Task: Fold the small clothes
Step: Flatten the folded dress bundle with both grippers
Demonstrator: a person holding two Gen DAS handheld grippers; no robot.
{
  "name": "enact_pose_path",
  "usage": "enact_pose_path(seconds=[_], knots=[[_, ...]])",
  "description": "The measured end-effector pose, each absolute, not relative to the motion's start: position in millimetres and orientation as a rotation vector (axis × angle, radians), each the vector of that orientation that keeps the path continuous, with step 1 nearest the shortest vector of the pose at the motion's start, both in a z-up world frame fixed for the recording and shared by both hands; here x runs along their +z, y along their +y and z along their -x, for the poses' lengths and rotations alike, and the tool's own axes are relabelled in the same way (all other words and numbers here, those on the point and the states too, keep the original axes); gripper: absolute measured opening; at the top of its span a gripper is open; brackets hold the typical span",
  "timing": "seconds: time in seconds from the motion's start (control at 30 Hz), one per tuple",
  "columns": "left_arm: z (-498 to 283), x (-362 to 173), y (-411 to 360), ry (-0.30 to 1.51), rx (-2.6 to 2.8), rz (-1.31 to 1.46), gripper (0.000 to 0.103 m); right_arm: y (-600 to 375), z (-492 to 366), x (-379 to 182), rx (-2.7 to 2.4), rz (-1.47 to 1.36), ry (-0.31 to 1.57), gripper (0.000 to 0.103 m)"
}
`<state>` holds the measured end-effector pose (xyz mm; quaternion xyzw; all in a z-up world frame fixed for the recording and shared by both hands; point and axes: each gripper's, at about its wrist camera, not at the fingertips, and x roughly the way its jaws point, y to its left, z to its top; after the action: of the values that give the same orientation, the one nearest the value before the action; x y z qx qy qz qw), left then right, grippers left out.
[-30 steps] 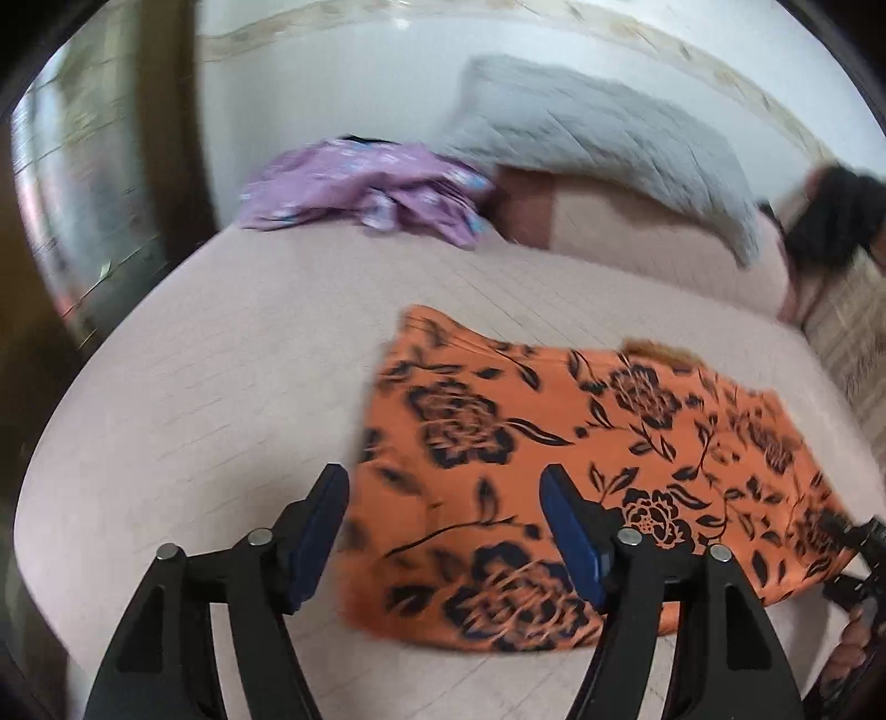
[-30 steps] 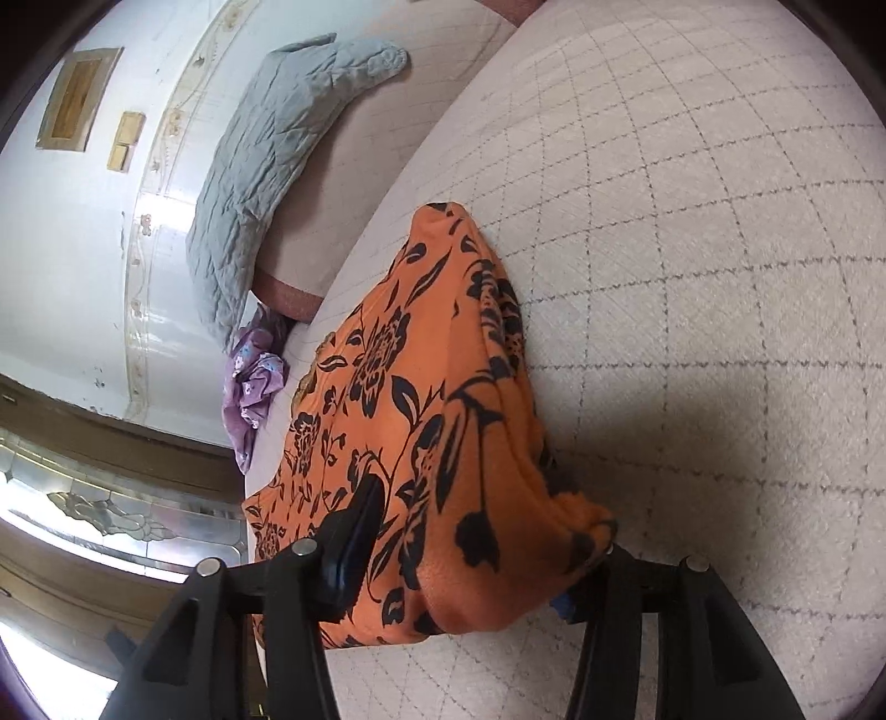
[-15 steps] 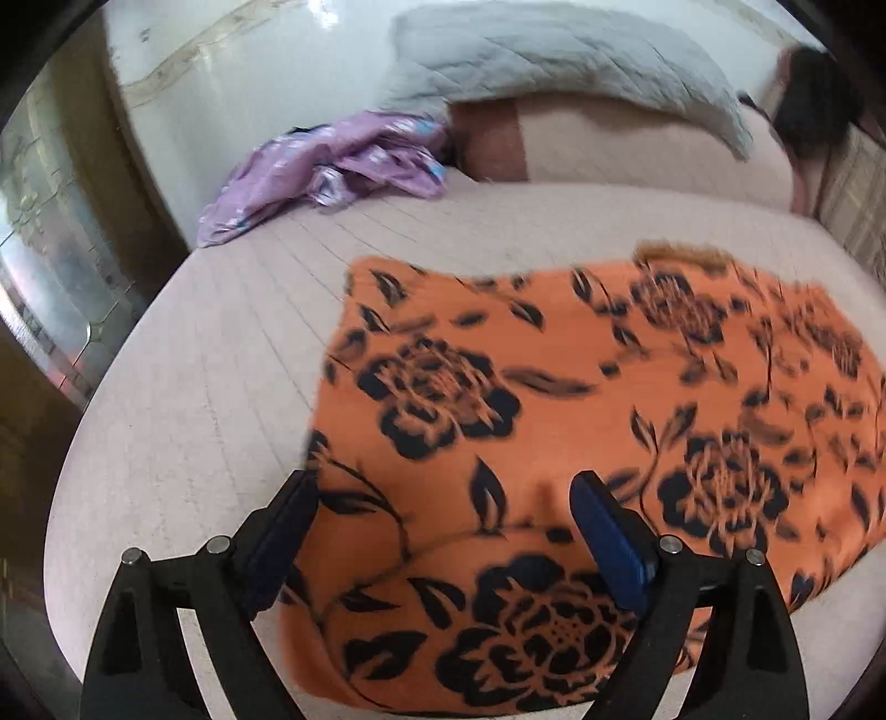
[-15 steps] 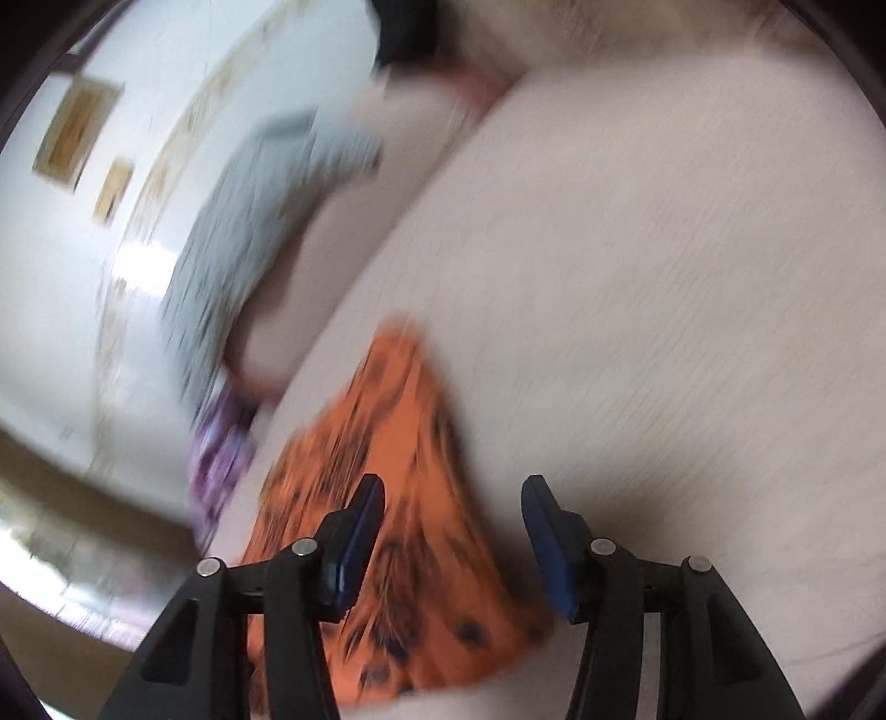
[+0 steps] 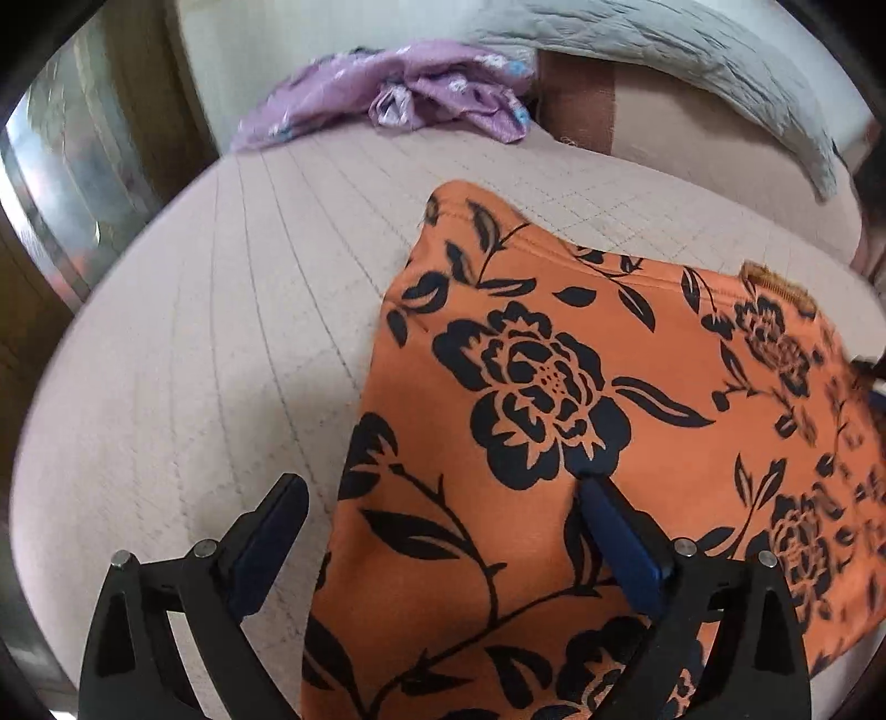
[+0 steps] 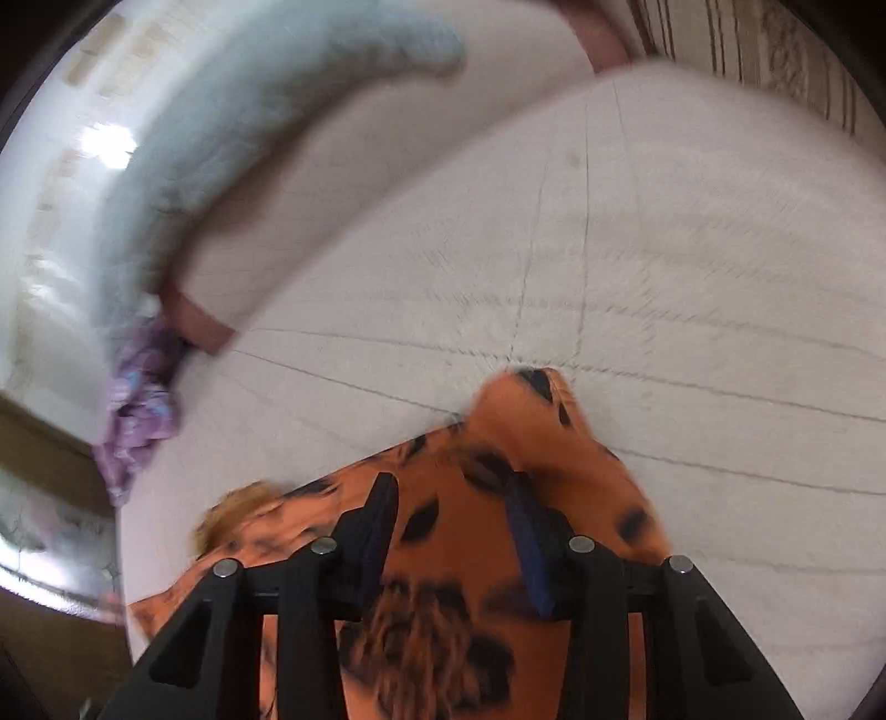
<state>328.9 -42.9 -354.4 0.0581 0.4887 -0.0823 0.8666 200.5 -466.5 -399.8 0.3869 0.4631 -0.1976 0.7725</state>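
An orange garment with black flowers (image 5: 554, 387) lies flat on the pale quilted bed (image 5: 194, 360). My left gripper (image 5: 443, 487) hangs low over the garment's left edge, jaws wide and still opening. One finger is over the bed and the other over the cloth, gripping nothing. In the blurred right wrist view, my right gripper (image 6: 453, 484) is above the orange garment (image 6: 609, 498) near a raised corner. Its jaws are closing with a gap still between them. Cloth lies under the gap, and I see no pad pressing on it.
A crumpled purple garment (image 5: 421, 94) lies at the bed's far end beside a beige pillow with a brown band (image 5: 692, 144). A grey quilt (image 5: 664, 50) is draped over that pillow. The purple garment (image 6: 138, 410) shows left in the right wrist view. A dark cabinet (image 5: 66, 194) borders the bed.
My left gripper sank toward the garment's left edge and its jaws spread wider. My right gripper let go of the bunched orange cloth, swung across the bed, and its jaws narrowed.
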Motion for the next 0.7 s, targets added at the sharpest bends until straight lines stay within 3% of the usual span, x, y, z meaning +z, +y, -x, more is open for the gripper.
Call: enact_pose_path(seconds=[0.17,0.4,0.7], knots=[[-324,-355,-34,1.061,-0.173,-0.050,0.099,-428,-218,-366,-0.357,-0.750,0.982,0.041],[-299,-339,-20,0.998,-0.145,-0.127,0.099,-273,-274,-325,0.109,-0.614,1.003,0.041],[-288,-344,0,1.024,-0.214,-0.153,0.099,-149,-357,-365,0.363,-0.592,1.162,0.039]])
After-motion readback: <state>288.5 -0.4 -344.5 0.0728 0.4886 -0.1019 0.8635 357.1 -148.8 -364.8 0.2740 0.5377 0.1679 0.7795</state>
